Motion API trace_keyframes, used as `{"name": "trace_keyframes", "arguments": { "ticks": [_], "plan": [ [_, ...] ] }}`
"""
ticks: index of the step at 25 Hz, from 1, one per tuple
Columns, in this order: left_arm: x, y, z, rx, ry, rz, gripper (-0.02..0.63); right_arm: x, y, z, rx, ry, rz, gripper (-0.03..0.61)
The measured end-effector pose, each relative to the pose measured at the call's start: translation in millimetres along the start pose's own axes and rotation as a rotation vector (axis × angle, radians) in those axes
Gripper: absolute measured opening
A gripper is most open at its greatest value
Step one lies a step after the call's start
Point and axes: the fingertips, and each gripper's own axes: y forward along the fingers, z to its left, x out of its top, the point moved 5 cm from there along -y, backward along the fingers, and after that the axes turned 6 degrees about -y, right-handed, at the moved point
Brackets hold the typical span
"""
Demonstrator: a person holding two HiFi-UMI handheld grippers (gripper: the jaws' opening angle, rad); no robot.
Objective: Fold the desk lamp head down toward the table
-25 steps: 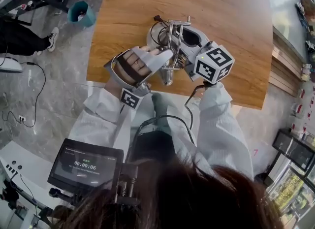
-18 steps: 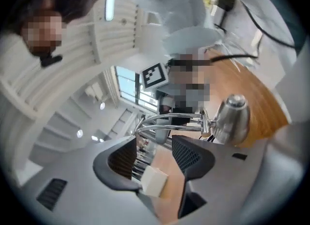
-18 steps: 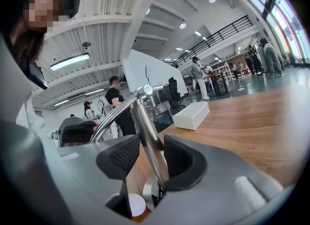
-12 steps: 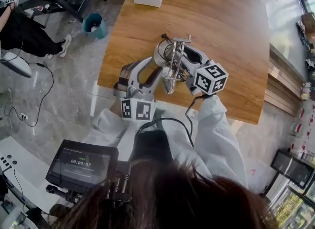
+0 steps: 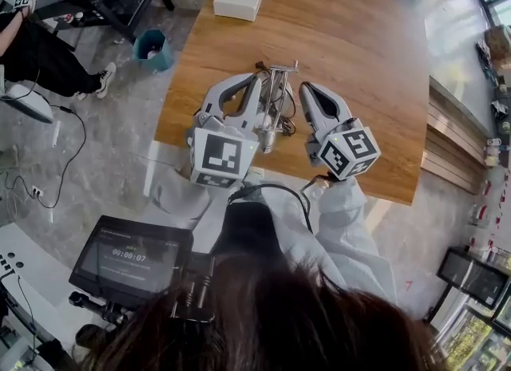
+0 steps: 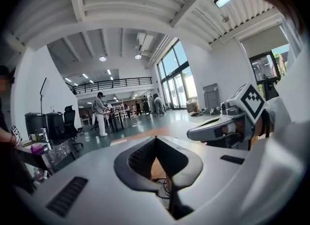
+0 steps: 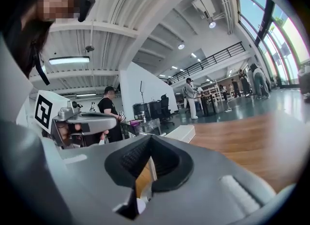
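- The metal desk lamp (image 5: 272, 108) stands on the wooden table (image 5: 359, 50) at the centre of the head view, near the table's lower edge, where both hands can reach it.
- The left gripper (image 5: 252, 82) has just closed its jaws; they meet with nothing between them.
- The right gripper (image 5: 308, 88) has just closed in the same way and is also empty.
- Both are just beside the lamp, one on each side, and hold no part of it. I judge the lamp is released; whether its head is already down I cannot tell.

The head view looks steeply down onto the wooden surface (image 5: 367, 66). Each gripper view sits close behind its own jaws, facing almost level across the hall. The camera on the left gripper (image 5: 254, 86) shows the right gripper (image 5: 308, 92), and the reverse — all three share that surface.
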Motion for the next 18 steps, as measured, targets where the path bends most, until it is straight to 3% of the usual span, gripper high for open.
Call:
{"name": "trace_keyframes", "arguments": {
  "ticks": [7, 18],
  "plan": [
    [12.8, 6.6, -5.2, 0.007, -0.026, 0.01, 0.003, 26.4, -4.4, 9.4, -0.068, -0.02, -0.008, 0.002],
    [25.5, 11.2, 2.7, 0.013, -0.044, 0.001, 0.002, 39.9, 5.9, 24.0, -0.055, -0.037, -0.024, 0.0]
  ]
}}
